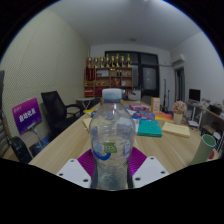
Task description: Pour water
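Note:
A clear plastic water bottle (112, 140) with a white cap and a pale label stands upright between my fingers, filling the middle of the gripper view. My gripper (112, 168) is shut on the bottle's lower body; the magenta pads (88, 163) press against it on both sides. The bottle's base is hidden below. It is held above a long wooden table (70, 140).
On the table beyond the bottle lie teal and yellow books (150, 128), a box (176, 128) and a green cup (206, 146) at the right. Black office chairs (55, 108) and a purple sign (27, 115) stand at the left. Shelves with trophies (108, 68) line the far wall.

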The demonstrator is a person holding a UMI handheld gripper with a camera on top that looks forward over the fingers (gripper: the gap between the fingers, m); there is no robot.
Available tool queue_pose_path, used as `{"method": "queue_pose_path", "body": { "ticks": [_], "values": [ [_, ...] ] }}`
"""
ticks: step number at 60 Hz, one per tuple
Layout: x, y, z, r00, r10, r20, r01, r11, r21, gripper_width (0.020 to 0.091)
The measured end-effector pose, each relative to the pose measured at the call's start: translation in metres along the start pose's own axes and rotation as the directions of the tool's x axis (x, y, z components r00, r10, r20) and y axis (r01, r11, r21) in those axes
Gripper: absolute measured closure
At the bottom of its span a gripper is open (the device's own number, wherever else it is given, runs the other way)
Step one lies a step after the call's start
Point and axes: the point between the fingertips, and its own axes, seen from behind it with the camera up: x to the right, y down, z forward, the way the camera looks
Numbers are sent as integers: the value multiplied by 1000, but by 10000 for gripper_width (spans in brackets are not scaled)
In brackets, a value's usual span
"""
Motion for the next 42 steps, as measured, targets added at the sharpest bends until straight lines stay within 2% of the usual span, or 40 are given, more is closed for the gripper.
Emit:
{"method": "queue_pose_path", "body": {
  "ticks": [1,2,7,13,17,22,27,29,31,38,39,42],
  "values": [
    [0,0,0,1000,8,8,-8,1000,-11,693],
    [0,-1,-3,1000,20,17,-19,1000,-19,737],
    [6,-22,-4,991,112,69,-110,994,-21,744],
    [9,-90,-25,915,374,153,-377,926,-9,745],
    [43,-129,-39,788,575,218,-586,810,-17,743],
    [72,-177,-66,539,802,257,-823,566,-38,746],
    [131,-168,-58,250,919,305,-951,292,-100,746],
    [130,-173,-82,142,945,294,-976,184,-117,744],
    [142,-163,-73,35,958,286,-986,79,-144,746],
    [158,-138,-102,-360,902,240,-916,-293,-274,744],
    [143,-145,-83,-397,887,236,-902,-330,-277,744],
    [147,-132,-86,-503,834,225,-849,-430,-306,745]
  ]
}}
